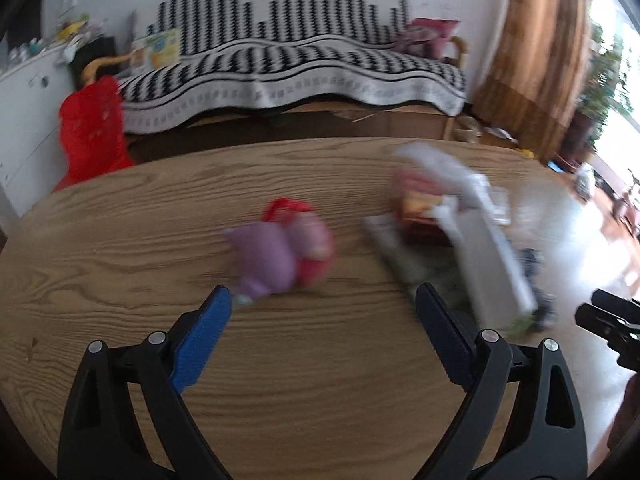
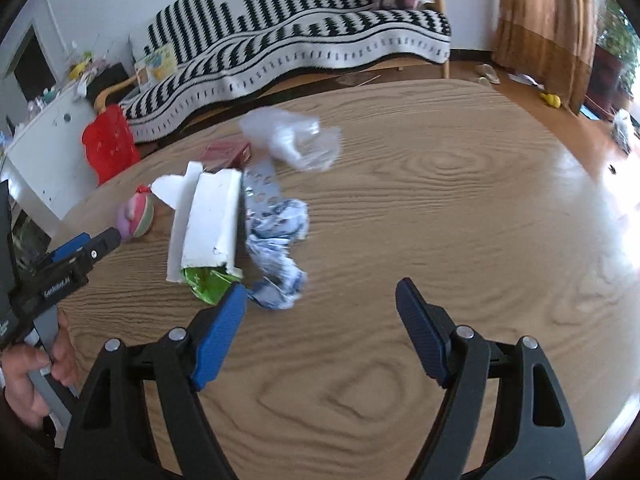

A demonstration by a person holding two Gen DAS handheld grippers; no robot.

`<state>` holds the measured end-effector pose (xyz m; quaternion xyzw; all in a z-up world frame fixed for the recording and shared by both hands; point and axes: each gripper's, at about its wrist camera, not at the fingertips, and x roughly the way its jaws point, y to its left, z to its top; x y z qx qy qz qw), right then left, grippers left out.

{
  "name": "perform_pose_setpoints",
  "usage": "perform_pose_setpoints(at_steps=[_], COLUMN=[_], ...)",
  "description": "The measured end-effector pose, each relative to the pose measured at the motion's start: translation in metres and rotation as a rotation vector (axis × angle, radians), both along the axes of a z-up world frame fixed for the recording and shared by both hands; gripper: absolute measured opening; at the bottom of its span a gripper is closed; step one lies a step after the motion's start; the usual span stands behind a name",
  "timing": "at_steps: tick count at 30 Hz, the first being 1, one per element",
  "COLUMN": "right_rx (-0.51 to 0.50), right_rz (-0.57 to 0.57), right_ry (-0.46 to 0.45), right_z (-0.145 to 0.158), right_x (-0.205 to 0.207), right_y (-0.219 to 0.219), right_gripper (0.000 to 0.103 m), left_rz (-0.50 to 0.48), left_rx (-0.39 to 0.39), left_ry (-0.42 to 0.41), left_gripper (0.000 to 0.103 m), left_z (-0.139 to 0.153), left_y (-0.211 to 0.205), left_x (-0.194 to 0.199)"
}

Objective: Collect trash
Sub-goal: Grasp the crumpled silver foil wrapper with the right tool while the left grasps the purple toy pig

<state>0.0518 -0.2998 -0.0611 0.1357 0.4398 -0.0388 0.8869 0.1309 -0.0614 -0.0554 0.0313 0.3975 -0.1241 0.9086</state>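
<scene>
Trash lies in a loose heap on the wooden table (image 2: 440, 200). A torn white carton (image 2: 206, 220) has a green wrapper (image 2: 208, 280) at its near end, and a crumpled blue-and-white paper (image 2: 278, 248) lies beside it. Farther back sit a clear plastic bag (image 2: 296, 140) and a dark red box (image 2: 226, 152). A pink and purple toy (image 1: 284, 252) lies left of the heap, blurred in the left wrist view. My left gripper (image 1: 324, 304) is open just short of the toy. My right gripper (image 2: 320, 300) is open and empty, its left finger close to the green wrapper.
A sofa under a black-and-white blanket (image 2: 300, 40) stands beyond the table. A red basket (image 2: 110, 144) sits on the floor at the left by a white cabinet (image 2: 44, 152). Brown curtains (image 2: 544, 12) hang at the right. A hand (image 2: 36, 364) holds the left gripper's handle.
</scene>
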Motion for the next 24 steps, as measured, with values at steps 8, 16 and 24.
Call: perform_pose_setpoints(at_steps=[8,16,24], right_rx=[0.004,-0.015,-0.023], right_rz=[0.031,0.054,0.055], right_ry=[0.055,0.019,0.007], right_z=[-0.028,-0.018,-0.008], right_x=[0.039,0.034,0.018], right_y=[0.014,0.02,0.012], right_gripper=[0.05,0.027,0.027], left_rz=[0.046,0.065,0.113], left_rx=[-0.049,-0.011,-0.013], left_ry=[0.048,0.058,0.089], left_gripper=[0.091,0.092,0.093], left_z=[-0.016,-0.029,-0.039], left_y=[0.022,0.009,0.006], left_x=[0.028,0.041,0.059])
